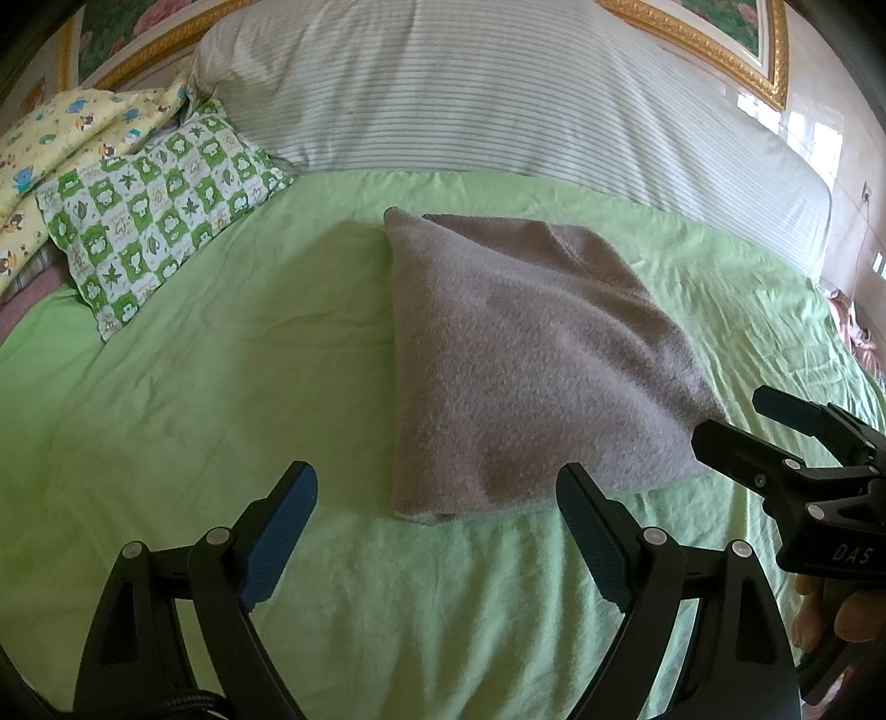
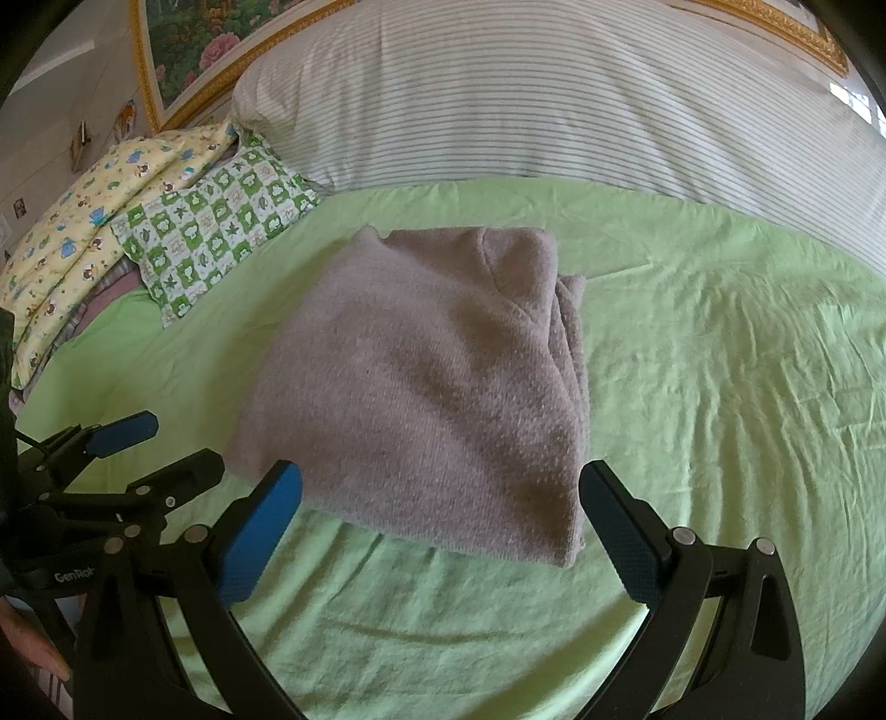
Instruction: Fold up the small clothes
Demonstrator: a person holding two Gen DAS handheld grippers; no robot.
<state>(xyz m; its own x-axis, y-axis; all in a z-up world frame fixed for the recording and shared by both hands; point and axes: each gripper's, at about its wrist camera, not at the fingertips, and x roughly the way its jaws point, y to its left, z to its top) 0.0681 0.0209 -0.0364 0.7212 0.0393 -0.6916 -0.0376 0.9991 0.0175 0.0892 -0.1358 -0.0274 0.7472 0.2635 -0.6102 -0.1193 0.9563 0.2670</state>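
Note:
A grey-mauve knitted garment (image 1: 515, 354) (image 2: 437, 376) lies folded into a thick rectangle on the green bed sheet (image 1: 221, 387) (image 2: 720, 387). My left gripper (image 1: 437, 487) stands open just short of the garment's near edge, nothing between its blue-padded fingers. My right gripper (image 2: 440, 487) is also open, its fingertips at the near edge of the fold, touching nothing that I can see. In the left wrist view the right gripper (image 1: 736, 415) shows at the right edge, beside the garment's near right corner. The left gripper (image 2: 166, 443) appears at the left edge of the right wrist view.
A large striped white pillow (image 1: 498, 94) (image 2: 581, 111) spans the head of the bed. A green-and-white checked pillow (image 1: 155, 210) (image 2: 216, 227) and a yellow cartoon-print one (image 1: 66, 144) (image 2: 94, 221) lie at the far left. A gold-framed headboard (image 1: 714, 33) stands behind.

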